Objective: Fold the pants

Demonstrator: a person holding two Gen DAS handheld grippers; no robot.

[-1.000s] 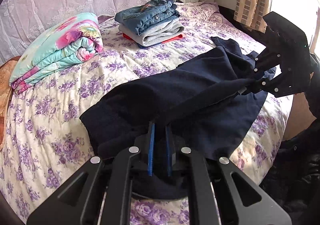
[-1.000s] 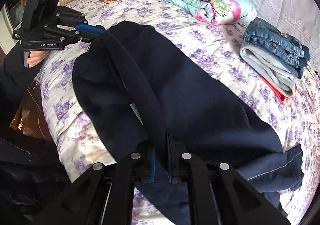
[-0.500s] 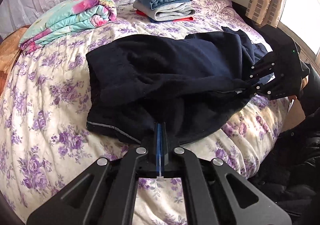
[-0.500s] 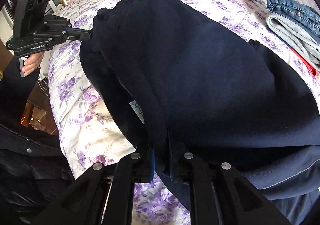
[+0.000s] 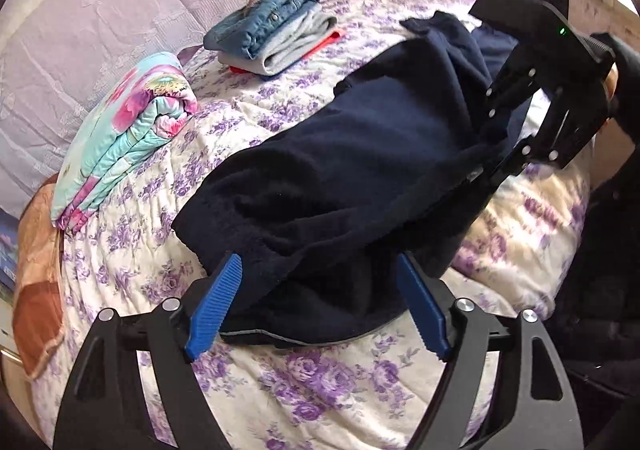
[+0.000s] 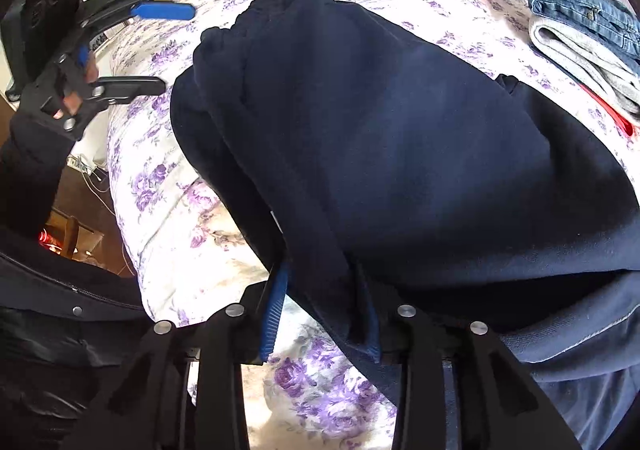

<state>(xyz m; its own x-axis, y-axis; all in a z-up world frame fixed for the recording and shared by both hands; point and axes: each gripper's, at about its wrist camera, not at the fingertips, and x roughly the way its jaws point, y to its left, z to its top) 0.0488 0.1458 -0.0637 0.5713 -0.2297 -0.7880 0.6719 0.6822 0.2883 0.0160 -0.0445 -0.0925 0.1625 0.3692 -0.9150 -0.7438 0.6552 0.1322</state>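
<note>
The dark pants (image 5: 344, 169) lie doubled over near the bed's (image 5: 320, 390) front edge, the left gripper (image 5: 320, 306) spread wide and empty, the right gripper (image 6: 320, 314) partly parted around a fold, and tidier folding seems left.

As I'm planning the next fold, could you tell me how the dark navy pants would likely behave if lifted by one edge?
The navy pants would probably sag: they drape in soft creases. The thick, fleecy-looking fabric suggests some weight, and good grip rather than slipping.
</note>
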